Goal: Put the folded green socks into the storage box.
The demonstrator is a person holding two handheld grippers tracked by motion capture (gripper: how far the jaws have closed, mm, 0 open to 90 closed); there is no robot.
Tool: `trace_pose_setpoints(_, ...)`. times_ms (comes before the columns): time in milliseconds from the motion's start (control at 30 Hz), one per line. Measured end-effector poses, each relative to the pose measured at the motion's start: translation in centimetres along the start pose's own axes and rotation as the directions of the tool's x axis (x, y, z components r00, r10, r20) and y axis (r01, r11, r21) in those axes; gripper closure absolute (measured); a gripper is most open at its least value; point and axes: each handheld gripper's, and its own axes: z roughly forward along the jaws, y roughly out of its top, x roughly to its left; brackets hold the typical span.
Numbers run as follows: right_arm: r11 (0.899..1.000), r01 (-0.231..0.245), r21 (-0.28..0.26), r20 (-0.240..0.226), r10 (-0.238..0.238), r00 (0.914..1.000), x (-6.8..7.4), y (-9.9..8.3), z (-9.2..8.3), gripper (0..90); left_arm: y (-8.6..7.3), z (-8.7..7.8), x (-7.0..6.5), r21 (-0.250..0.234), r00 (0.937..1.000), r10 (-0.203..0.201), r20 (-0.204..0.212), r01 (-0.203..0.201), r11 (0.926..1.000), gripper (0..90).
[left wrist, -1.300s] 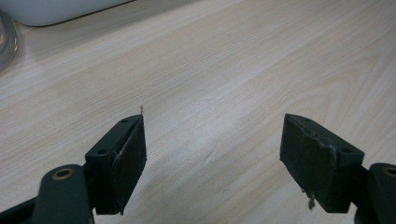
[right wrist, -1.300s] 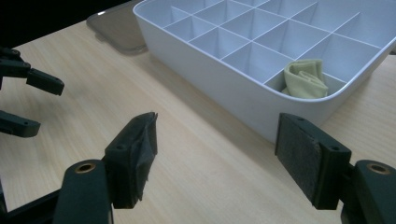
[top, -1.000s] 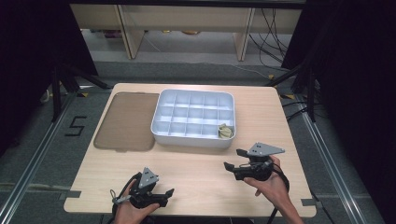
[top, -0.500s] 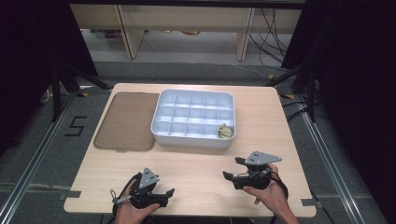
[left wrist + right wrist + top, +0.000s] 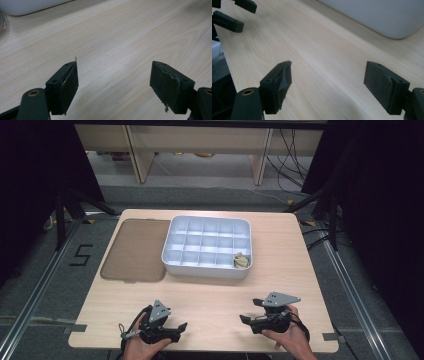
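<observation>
Right gripper (image 5: 248, 310) has dropped toward the tabletop (image 5: 210, 292), away from the white tray (image 5: 207, 268), jaws just widening, nothing between. Left gripper (image 5: 181, 329) idle, jaws apart, empty. Crumpled item (image 5: 241, 260), maybe cloth, sits in tray's near-right compartment. Risk: jaws scrape tabletop or clip tray wall on reach.

The tabletop (image 5: 210, 295) is pale light wood with a soft streaky grain, filling the middle of the frame. Upper middle sits a white plastic compartment tray (image 5: 172, 262), with a small yellowish-beige crumpled thing (image 5: 241, 260) in its lower-right cell. Left of it lies a flat brown-grey translucent lid (image 5: 134, 250). Both grippers, lower left (image 5: 176, 328) and lower right (image 5: 248, 310), are black with grey plates on top. Floor at the left shows a black "5" (image 5: 81, 255) on grey.
</observation>
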Motion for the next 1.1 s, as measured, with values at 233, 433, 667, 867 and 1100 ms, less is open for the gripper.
trace_pose_setpoints(233,1.000,-0.006,0.007,0.031,0.006,0.9995,0.7,-1.0,-0.2,16.7,0.0,0.1,-0.2,-0.006,1.0000,0.001,0.004,-0.001,1.0000,22.4)
trace_pose_setpoints(433,1.000,0.019,0.012,0.061,-0.020,0.9979,1.2,-1.8,-0.4,16.0,0.0,0.1,-0.1,-0.008,1.0000,0.004,0.009,-0.004,1.0000,22.3)
trace_pose_setpoints(667,1.000,0.025,0.017,0.078,-0.026,0.9966,2.1,-2.5,-0.9,15.9,0.0,0.1,-0.4,-0.007,0.9999,0.008,0.007,-0.008,0.9999,22.0)
trace_pose_setpoints(867,0.999,0.025,0.034,0.069,-0.028,0.9972,2.4,-2.8,-1.1,16.0,0.0,0.1,-0.4,-0.004,0.9999,0.010,0.007,-0.010,0.9999,22.0)
trace_pose_setpoints(1100,0.999,0.018,0.028,0.079,-0.020,0.9966,2.2,-2.8,-1.1,16.2,0.0,0.2,-0.3,-0.006,0.9999,0.010,0.004,-0.010,0.9999,22.0)
